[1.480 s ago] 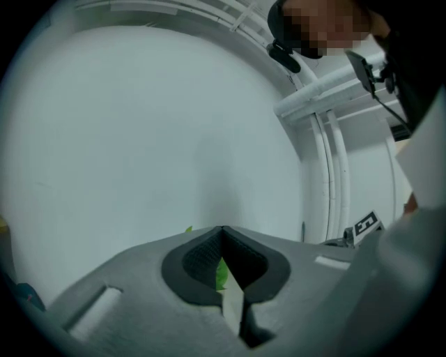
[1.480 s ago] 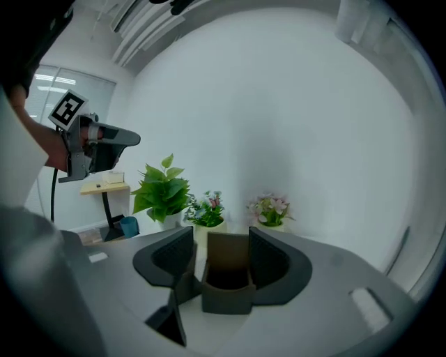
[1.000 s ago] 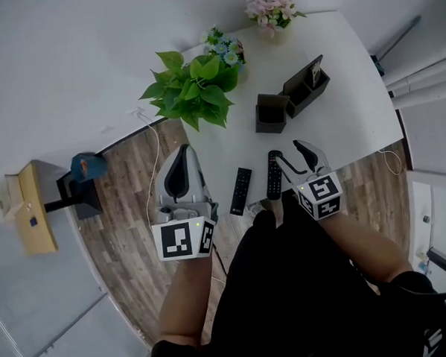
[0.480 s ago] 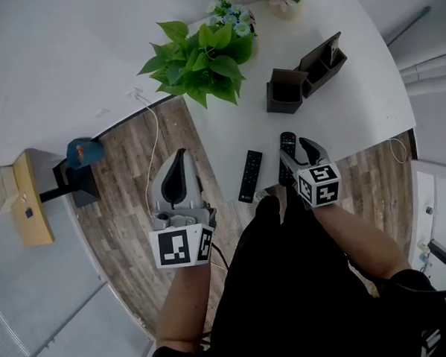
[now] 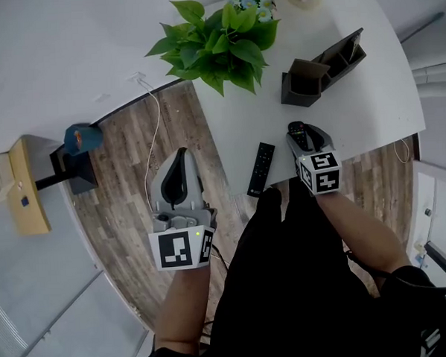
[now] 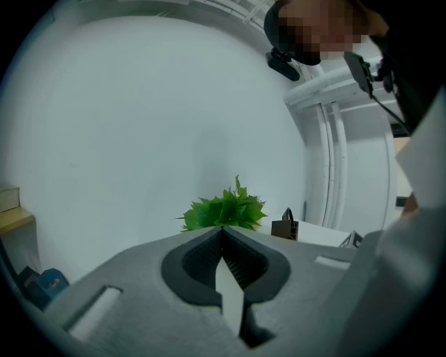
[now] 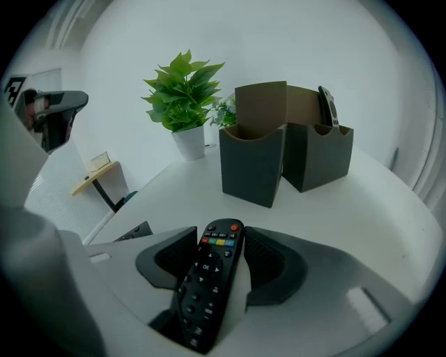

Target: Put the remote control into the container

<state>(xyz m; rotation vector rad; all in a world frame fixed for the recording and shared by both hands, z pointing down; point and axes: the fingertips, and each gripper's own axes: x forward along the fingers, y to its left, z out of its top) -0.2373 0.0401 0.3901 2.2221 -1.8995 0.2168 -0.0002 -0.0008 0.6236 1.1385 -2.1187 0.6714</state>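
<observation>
- Two jaws of the left hand-held gripper [image 6: 222, 231] are together, empty.
- Right hand-held gripper [image 7: 220, 240] is closing on the remote control [image 7: 209, 279] at the bench [image 7: 348, 202] edge, apart from the container [image 7: 254, 164].

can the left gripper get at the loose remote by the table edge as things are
Probably yes: the left gripper hangs over the floor beside the table, and nothing stands between it and the loose remote. Its jaws are shut, so they'd need opening first.
</observation>
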